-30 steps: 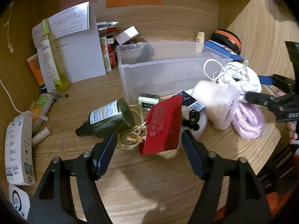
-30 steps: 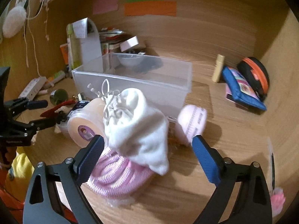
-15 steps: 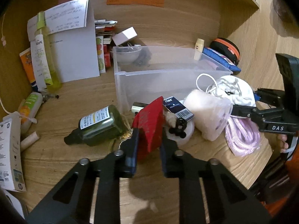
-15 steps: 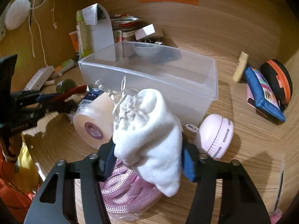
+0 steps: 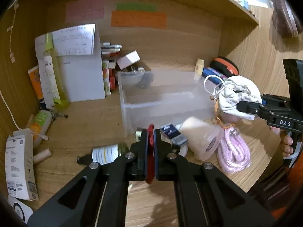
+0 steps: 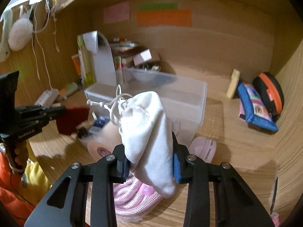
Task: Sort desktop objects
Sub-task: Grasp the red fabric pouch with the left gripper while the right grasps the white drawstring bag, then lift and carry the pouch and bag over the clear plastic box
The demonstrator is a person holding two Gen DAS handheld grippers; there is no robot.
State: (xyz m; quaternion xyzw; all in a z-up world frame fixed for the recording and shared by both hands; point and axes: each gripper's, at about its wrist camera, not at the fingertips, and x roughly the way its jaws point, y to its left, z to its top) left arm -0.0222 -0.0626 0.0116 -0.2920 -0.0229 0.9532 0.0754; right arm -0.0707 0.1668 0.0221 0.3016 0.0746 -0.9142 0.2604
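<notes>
My left gripper (image 5: 151, 155) is shut on a flat red pouch (image 5: 151, 143), held edge-on above the desk; from the right wrist view the red pouch (image 6: 73, 120) hangs lifted at the left. My right gripper (image 6: 151, 162) is shut on a white drawstring bag (image 6: 147, 132) and holds it raised in front of the clear plastic bin (image 6: 189, 102). In the left wrist view the white bag (image 5: 236, 96) is at the right, beside the bin (image 5: 161, 102).
On the desk lie a dark green bottle (image 5: 108, 153), a blue card pack (image 5: 173, 133), a tape roll (image 5: 200, 138) and pink rope (image 5: 233, 151). A blue pouch (image 6: 253, 109), an orange-black case (image 6: 270, 92) and papers (image 5: 75, 64) stand at the back.
Both grippers closed from open: the left on the red pouch, the right on the white bag. Both have lifted their objects off the desk.
</notes>
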